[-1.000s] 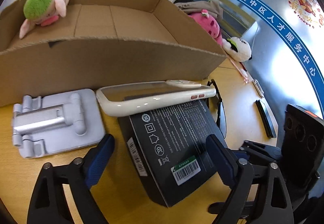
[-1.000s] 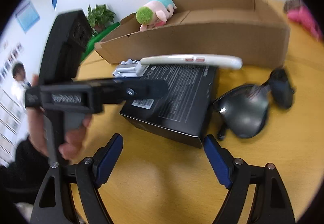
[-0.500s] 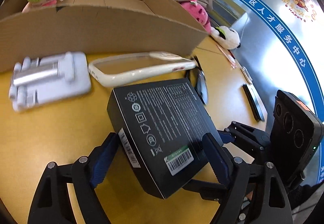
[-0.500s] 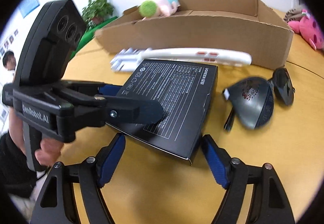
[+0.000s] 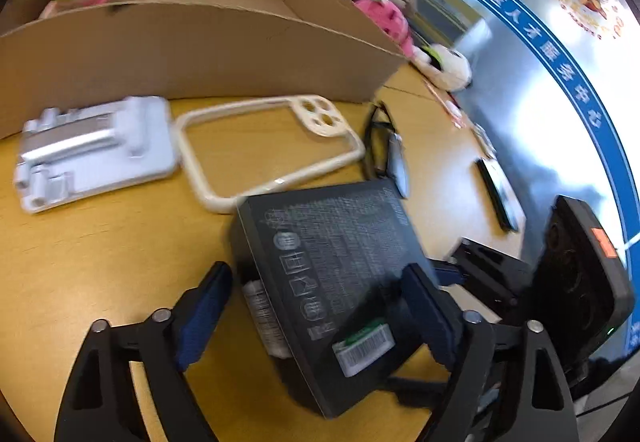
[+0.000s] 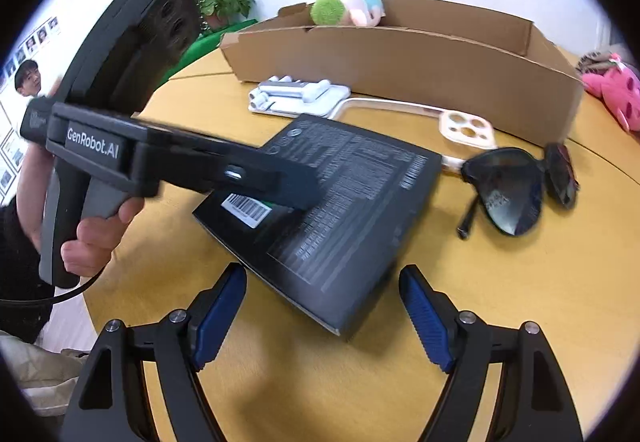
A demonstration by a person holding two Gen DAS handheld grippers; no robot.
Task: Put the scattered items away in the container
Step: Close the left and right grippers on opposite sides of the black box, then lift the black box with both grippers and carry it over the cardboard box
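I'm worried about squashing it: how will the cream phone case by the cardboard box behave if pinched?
The cream phone case has a thin rim, so it will probably flex when pinched. It looks light. Lying flat on the table, it should slide rather than roll.
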